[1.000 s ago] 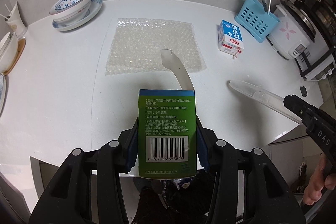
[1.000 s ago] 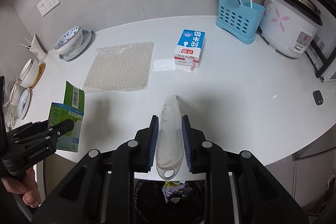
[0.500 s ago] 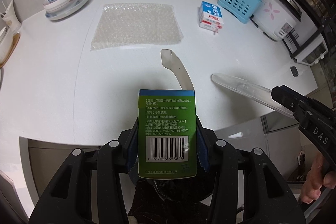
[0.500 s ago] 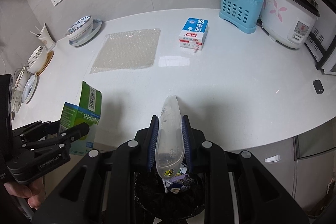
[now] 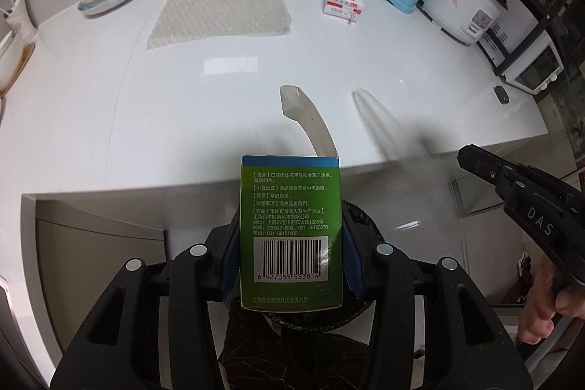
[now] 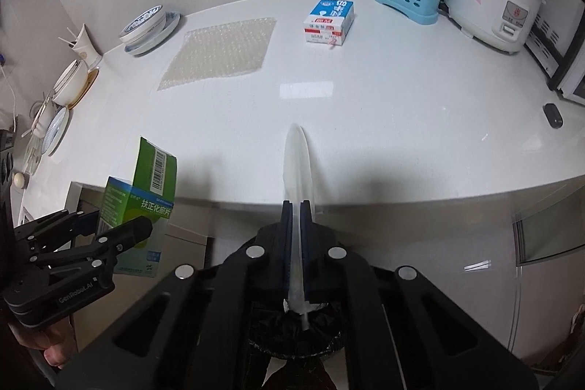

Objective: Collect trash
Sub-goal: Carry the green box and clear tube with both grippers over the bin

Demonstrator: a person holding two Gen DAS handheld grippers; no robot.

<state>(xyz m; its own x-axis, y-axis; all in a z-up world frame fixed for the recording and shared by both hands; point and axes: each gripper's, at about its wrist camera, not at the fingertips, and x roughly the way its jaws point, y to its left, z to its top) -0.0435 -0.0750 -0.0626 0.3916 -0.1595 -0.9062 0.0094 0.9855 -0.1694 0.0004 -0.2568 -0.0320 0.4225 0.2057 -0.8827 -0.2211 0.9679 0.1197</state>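
My left tongs (image 5: pixel 290 265) are clamped narrow on the green medicine box (image 5: pixel 291 229), gripping its two side faces with the barcode panel facing me and its torn top flap curling up. The box hangs off the front edge of the worktop (image 5: pixel 182 105), above the black-lined trash bin (image 5: pixel 362 298) whose rim shows just beneath it. To drop it cleanly, I think I should keep the box centred over the bin mouth, tip it slightly downward, then spread the pads fully so neither side catches.

Further right, my right tongs (image 6: pixel 296 243) are pinched almost closed on a thin clear plastic piece (image 6: pixel 298 167), which sticks forward over the worktop edge while its rear end dangles over the same bin (image 6: pixel 329 346). It looks light and slippery, so I'd judge it best to release only once its tail points into the bag, or it may flutter outside.

Still lying on the worktop are the bubble wrap sheet (image 6: pixel 223 50) and, to its right, the milk carton (image 6: pixel 329 21); those look like the next pieces to fetch.
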